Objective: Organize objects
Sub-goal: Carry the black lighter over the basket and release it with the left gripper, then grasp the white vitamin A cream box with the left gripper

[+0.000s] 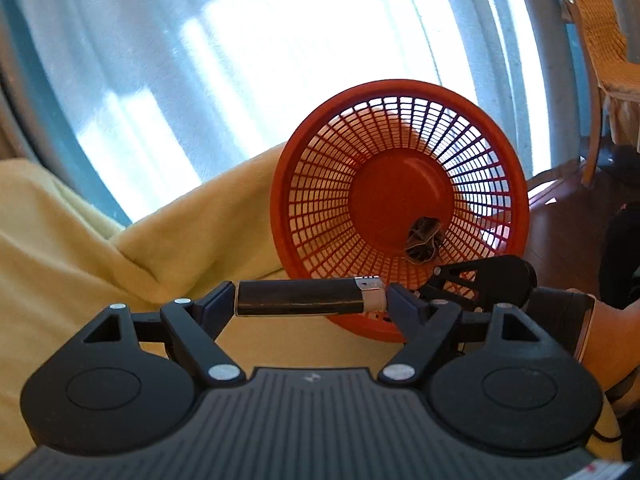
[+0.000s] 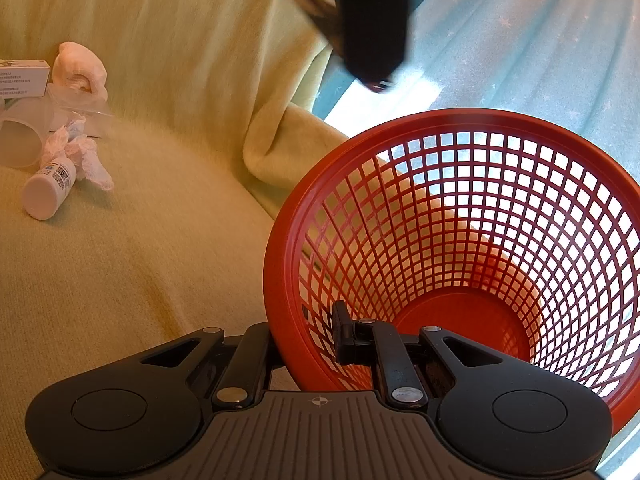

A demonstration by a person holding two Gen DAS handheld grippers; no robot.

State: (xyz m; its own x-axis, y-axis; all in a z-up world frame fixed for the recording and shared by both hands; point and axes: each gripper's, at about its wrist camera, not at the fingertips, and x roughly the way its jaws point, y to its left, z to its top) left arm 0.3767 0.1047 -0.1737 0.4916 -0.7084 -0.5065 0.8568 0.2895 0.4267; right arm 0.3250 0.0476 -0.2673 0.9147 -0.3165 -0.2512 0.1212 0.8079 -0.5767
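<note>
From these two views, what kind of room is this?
Probably a bedroom or living room at home: a yellow blanket over soft furniture, sheer curtains on a bright window, and a wicker chair to one side.

Your basket [image 2: 472,216] is orange-red, a square lattice down to a solid disc floor. The lighter [image 1: 298,298] in your left gripper [image 1: 310,300] is black with a silver cap. Blanket [image 2: 152,280]: pale yellow, plain. Curtain [image 1: 240,60]: light blue with sunlit white patches. Pill bottle [image 2: 48,192]: white, label printed blue and black. Crumpled tissue [image 2: 86,160]: white.
</note>
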